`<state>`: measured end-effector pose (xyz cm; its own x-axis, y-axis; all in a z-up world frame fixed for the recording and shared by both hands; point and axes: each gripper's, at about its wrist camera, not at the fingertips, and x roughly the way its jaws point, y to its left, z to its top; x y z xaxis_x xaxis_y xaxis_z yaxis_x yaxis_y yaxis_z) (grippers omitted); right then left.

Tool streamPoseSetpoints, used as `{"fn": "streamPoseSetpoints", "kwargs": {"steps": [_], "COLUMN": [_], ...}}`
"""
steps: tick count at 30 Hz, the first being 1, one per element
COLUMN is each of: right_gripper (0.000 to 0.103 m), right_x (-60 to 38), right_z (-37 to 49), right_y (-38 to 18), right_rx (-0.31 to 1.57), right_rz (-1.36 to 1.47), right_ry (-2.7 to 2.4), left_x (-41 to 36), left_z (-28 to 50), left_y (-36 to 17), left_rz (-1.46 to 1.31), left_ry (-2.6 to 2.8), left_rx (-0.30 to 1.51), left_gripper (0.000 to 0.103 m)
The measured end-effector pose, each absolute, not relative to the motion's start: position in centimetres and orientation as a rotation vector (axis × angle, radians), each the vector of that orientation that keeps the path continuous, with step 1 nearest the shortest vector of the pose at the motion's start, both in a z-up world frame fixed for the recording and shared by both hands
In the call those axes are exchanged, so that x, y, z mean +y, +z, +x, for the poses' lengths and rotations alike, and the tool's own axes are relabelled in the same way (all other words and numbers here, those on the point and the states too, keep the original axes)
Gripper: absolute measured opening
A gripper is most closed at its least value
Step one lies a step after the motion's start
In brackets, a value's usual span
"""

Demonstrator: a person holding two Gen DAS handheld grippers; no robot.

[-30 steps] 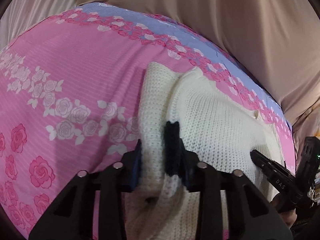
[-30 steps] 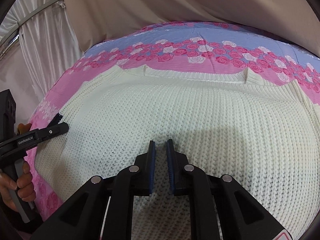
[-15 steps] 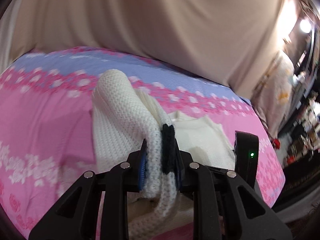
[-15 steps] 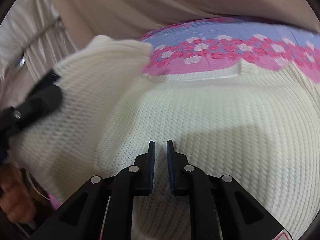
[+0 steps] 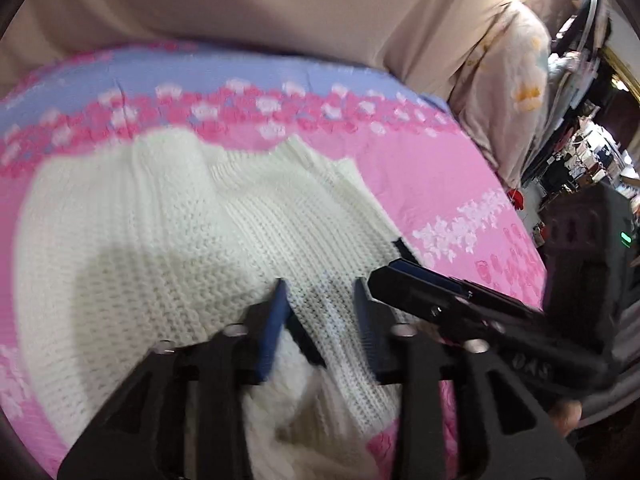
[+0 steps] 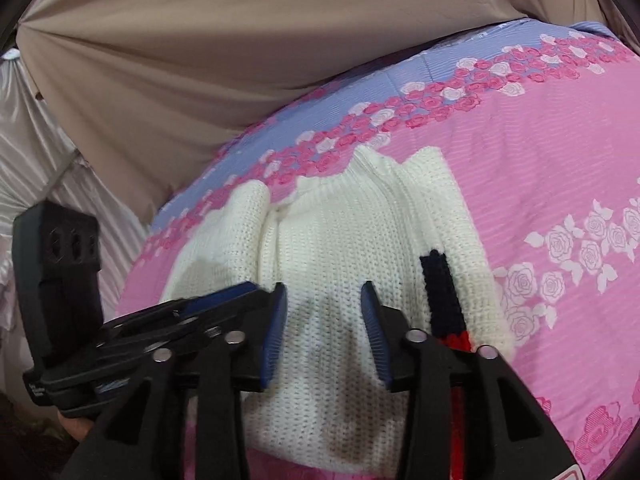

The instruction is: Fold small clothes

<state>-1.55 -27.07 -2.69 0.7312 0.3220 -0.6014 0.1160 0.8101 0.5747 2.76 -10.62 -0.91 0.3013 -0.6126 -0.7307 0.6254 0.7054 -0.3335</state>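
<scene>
White knit sweater (image 6: 340,248) lies partly folded on the pink floral bedsheet (image 6: 560,152), near the sheet's blue border band (image 5: 120,76); sweater is the landmark for all positions below. Right wrist view: both side portions of the sweater are turned in over its middle, with a lengthwise ridge left of centre; ribbed neckline at the far end, toward the blue band; a dark navy knit strip (image 6: 440,292) runs along the sweater's right portion, with a small red patch (image 6: 458,340) at its near end. Right gripper (image 6: 324,320): jaws standing wide apart, nothing between them, poised above the near half of the sweater; whether the tips touch the knit cannot be told. Left gripper (image 5: 320,312): jaws likewise wide, empty; a fold of the knit bunches up between and beneath the fingers (image 5: 276,320) at the sweater's near edge, not pinched. Left wrist view is motion-blurred; the right gripper's tips enter from the right and sit over the sweater's right edge, close to the left gripper. A fingertip (image 5: 564,416) of the person shows under the right unit's handle. Beyond the sweater's far end, past the sheet: beige draped fabric (image 6: 200,60); satin white curtain (image 6: 24,152) to the far left of the sweater in right wrist view.
</scene>
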Motion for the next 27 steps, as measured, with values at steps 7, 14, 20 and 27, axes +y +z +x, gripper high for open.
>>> {"fn": "streamPoseSetpoints", "kwargs": {"steps": [7, 14, 20, 27], "right_gripper": [0.078, 0.075, 0.018, 0.019], "right_x": [-23.8, -17.3, -18.0, -26.6], "right_z": [2.1, 6.1, 5.5, -0.7], "right_y": [-2.1, -3.6, 0.2, 3.6], "right_rx": [0.805, 0.943, 0.825, 0.646], "right_rz": [0.691, 0.578, 0.589, 0.555], "right_ry": [0.378, 0.393, 0.429, 0.202], "left_x": [0.3, 4.8, 1.0, -2.5], "left_z": [1.0, -0.5, -3.3, -2.6], "left_y": [4.9, 1.7, -1.4, -3.6], "left_rz": [0.016, -0.010, 0.131, 0.191], "left_ry": [-0.573, -0.584, -0.717, -0.702], "left_rx": [0.766, 0.927, 0.964, 0.985], "left_gripper": [0.089, 0.089, 0.089, 0.075]}}
